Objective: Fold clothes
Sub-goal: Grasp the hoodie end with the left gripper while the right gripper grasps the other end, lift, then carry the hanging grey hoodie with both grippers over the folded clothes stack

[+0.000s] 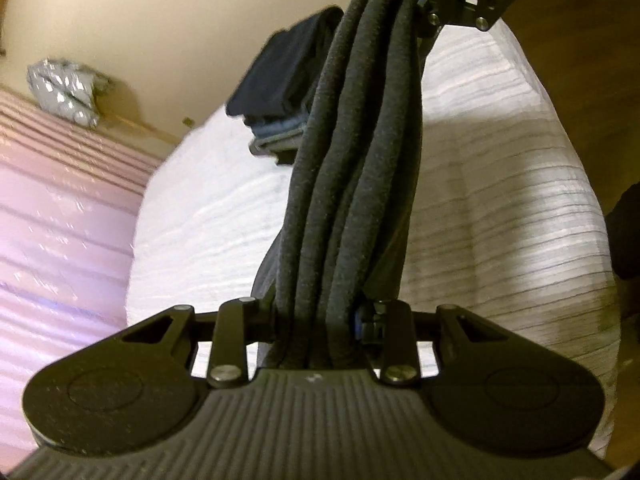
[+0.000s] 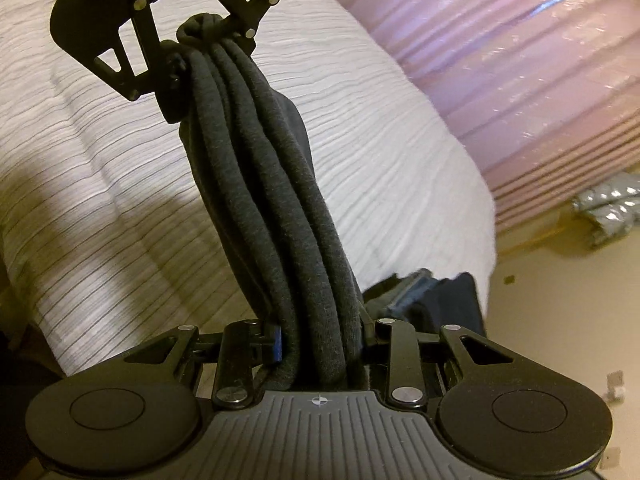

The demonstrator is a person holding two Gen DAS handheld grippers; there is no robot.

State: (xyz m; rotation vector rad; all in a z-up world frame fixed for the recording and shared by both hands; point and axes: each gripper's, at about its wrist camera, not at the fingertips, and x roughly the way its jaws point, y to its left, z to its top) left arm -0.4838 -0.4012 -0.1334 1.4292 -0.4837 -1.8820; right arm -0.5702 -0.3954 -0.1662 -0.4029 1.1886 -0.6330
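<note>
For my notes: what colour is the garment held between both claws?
Dark charcoal grey garment, seen best from the right wrist.

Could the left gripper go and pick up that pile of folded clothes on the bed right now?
Probably not yet. The left gripper is clamped on one end of the bunched dark grey garment, with the right gripper holding the other end. The folded stack lies beyond it on the white bedspread.

Bed with white ribbed cover (image 1: 500, 216) (image 2: 100, 168); stack of folded dark and blue-grey clothes (image 1: 280, 92) (image 2: 432, 300) lies on it near one edge.
</note>
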